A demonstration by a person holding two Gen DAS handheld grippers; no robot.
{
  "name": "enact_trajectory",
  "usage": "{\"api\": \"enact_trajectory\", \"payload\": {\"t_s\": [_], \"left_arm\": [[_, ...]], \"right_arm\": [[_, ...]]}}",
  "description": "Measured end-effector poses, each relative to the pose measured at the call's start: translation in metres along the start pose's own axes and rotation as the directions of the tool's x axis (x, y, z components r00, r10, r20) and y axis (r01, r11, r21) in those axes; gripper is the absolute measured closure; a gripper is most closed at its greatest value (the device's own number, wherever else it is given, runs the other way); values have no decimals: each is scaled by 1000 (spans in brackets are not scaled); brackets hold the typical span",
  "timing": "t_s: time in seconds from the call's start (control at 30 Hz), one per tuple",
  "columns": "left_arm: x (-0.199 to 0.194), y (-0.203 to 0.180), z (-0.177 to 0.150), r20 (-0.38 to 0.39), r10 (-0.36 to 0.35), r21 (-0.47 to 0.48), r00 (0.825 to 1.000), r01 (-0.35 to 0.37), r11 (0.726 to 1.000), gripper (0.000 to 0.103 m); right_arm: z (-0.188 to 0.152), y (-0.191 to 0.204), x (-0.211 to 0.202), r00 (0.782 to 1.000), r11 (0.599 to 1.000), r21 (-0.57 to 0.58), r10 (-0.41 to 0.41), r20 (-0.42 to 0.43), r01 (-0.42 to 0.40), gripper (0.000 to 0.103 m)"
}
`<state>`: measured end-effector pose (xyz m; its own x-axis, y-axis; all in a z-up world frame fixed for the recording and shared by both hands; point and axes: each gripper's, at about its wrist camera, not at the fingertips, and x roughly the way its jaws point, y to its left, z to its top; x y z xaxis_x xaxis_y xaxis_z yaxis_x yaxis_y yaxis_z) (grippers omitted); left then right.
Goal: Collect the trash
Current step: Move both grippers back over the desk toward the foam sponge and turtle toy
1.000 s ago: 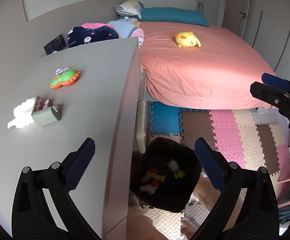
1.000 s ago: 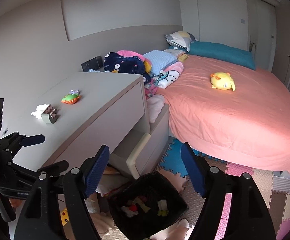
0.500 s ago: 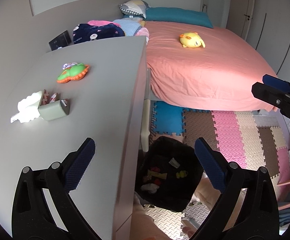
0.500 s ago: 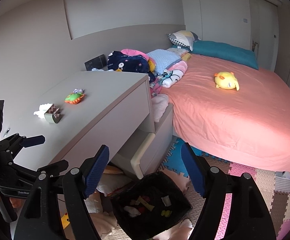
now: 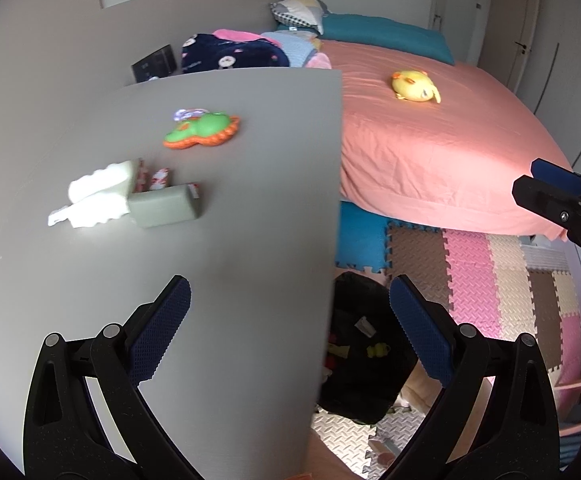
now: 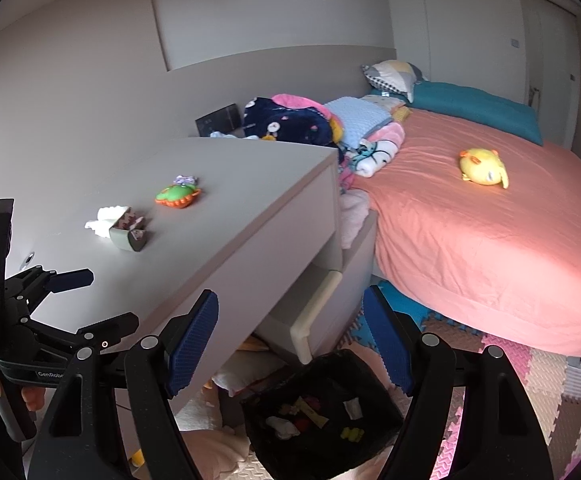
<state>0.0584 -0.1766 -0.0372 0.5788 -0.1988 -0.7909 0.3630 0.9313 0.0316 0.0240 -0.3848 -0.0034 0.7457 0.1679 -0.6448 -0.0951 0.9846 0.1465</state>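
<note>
Bedroom w/ pale grey walls; a grey flat-topped dresser (image 5: pixel 230 240) fills the left, a bed w/ a salmon-pink sheet (image 5: pixel 430 152) the right, and a pastel foam puzzle-mat floor (image 5: pixel 482 264) lies between.

What changed: over the last second both views slid sideways, so the dresser top now takes up more of the left wrist view and the trash on it looks bigger and closer. Both grippers are empty. My read: a drop-off is done and the hands are heading back for the next piece.

Left to right on the dresser top: a crumpled white tissue (image 5: pixel 94 196), touching a grey-green squashed carton (image 5: pixel 166 206) w/ small red-and-white wrappers (image 5: pixel 152 178) just behind it. That cluster looks like the remaining trash. Near it, farther back, sits a green-and-orange plastic toy (image 5: pixel 200 130), prob. not trash.

Left gripper (image 5: pixel 290 324): blue-padded jaws spread wide, nothing between them, hanging above the dresser's front right edge. Right gripper (image 6: pixel 290 340): jaws also spread wide, empty, over the floor beside the dresser.

Below them stands a black soft-sided bin (image 6: pixel 322 412) on the mat, already holding small scraps.

Edges and room: the dresser's right edge drops straight to the bin, so a short carry. A cream-fronted drawer (image 6: pixel 314 320) stands pulled out below the top, near the bin, and could snag a low sweep. Open dresser surface lies between the left gripper and the trash cluster. A yellow plush chick (image 5: pixel 414 86) rests on the bed, well apart.
</note>
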Motion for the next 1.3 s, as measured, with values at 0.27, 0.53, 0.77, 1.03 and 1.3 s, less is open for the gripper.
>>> {"api": "enact_trajectory", "payload": {"t_s": [0.27, 0.53, 0.77, 1.03, 1.3], "left_arm": [[-2, 29, 1, -2, 28, -56, 1000, -28, 998, 7], [-1, 50, 5, -7, 57, -95, 998, -57, 994, 7], [1, 69, 11, -8, 76, -139, 997, -77, 987, 7], [5, 94, 16, -13, 96, -203, 995, -97, 974, 7], [12, 123, 20, -21, 106, -299, 994, -108, 948, 7]], "right_arm": [[11, 20, 17, 999, 999, -26, 40, -16, -40, 28], [21, 33, 35, 997, 996, -44, 72, -32, -73, 28], [33, 45, 51, 994, 992, -64, 103, -45, -105, 28], [43, 58, 70, 990, 988, -86, 125, -64, -130, 28], [53, 71, 91, 986, 982, -104, 147, -81, -155, 28]]}}
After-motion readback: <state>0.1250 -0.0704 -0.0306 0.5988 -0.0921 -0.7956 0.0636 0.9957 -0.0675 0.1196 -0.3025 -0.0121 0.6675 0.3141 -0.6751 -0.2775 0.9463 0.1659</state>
